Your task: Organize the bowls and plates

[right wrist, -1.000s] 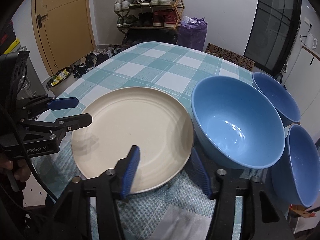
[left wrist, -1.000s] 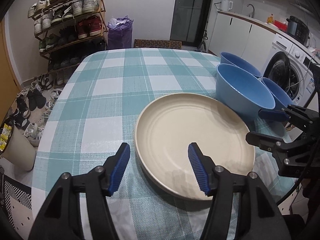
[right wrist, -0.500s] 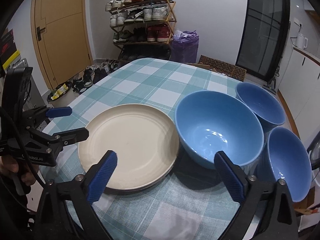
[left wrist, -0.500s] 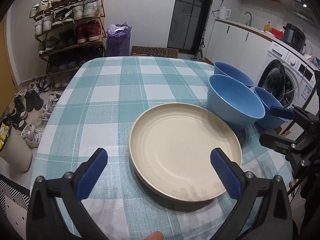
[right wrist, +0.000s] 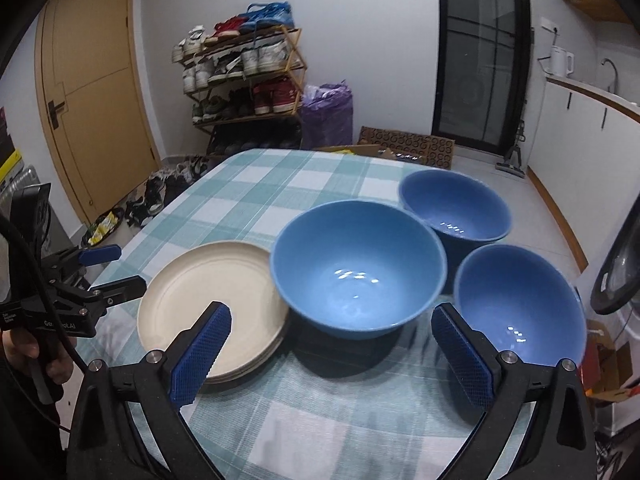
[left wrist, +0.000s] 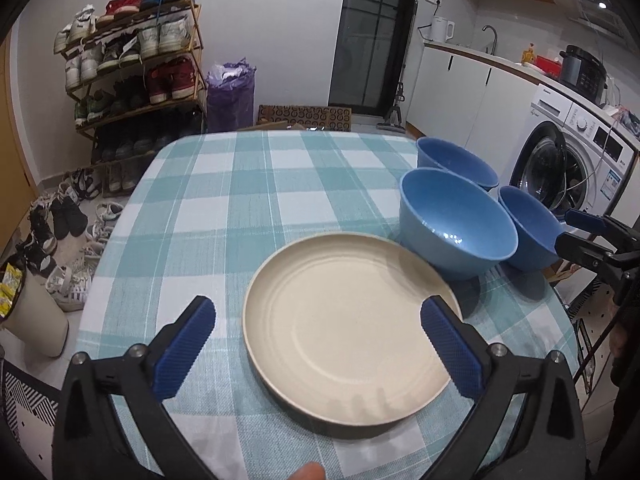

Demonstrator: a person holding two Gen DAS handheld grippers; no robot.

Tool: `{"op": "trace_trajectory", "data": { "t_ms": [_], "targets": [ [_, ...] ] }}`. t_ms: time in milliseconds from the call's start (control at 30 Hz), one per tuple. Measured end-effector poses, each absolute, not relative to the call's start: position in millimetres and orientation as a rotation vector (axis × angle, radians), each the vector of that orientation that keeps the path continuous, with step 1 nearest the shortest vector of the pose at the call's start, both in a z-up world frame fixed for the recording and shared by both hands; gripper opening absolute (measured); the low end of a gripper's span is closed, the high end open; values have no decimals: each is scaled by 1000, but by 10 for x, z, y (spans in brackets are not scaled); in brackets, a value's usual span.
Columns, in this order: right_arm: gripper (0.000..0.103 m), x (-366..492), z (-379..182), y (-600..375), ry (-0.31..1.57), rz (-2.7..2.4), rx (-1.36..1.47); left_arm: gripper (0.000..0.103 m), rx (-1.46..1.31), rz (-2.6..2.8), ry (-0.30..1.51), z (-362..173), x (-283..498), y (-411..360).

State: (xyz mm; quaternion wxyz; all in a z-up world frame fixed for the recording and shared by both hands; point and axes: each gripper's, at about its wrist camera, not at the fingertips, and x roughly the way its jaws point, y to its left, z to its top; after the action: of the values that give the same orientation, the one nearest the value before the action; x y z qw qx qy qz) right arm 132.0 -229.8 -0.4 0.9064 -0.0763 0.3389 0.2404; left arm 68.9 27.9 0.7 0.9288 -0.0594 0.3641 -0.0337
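A stack of cream plates (left wrist: 348,328) lies on the checked tablecloth (left wrist: 248,208); it also shows in the right wrist view (right wrist: 208,296). Three blue bowls stand to its right: a large one (right wrist: 358,266) touching the plates, one behind (right wrist: 456,210), one at the right edge (right wrist: 520,304). My left gripper (left wrist: 318,344) is open and empty, above the near part of the plates. My right gripper (right wrist: 334,354) is open and empty, in front of the large bowl (left wrist: 456,220). Each gripper shows in the other's view.
The table's right edge runs close by the right bowl (left wrist: 528,228). A shoe rack (left wrist: 132,76) and purple bag (left wrist: 230,96) stand beyond the far edge. A washing machine (left wrist: 568,160) is to the right. A white bin (left wrist: 28,320) is on the floor left.
Both grippers opened wide and pulled back and up from the plates. The plates now lie on the cloth, free of both grippers.
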Motion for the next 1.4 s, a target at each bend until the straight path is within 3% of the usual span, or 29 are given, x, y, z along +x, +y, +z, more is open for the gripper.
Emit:
{"op": "trace_trajectory", "data": {
  "t_ms": [1400],
  "targets": [
    [102, 1498, 1008, -3699, 569, 360, -24, 103, -87, -148, 689, 786, 1437, -417]
  ]
}}
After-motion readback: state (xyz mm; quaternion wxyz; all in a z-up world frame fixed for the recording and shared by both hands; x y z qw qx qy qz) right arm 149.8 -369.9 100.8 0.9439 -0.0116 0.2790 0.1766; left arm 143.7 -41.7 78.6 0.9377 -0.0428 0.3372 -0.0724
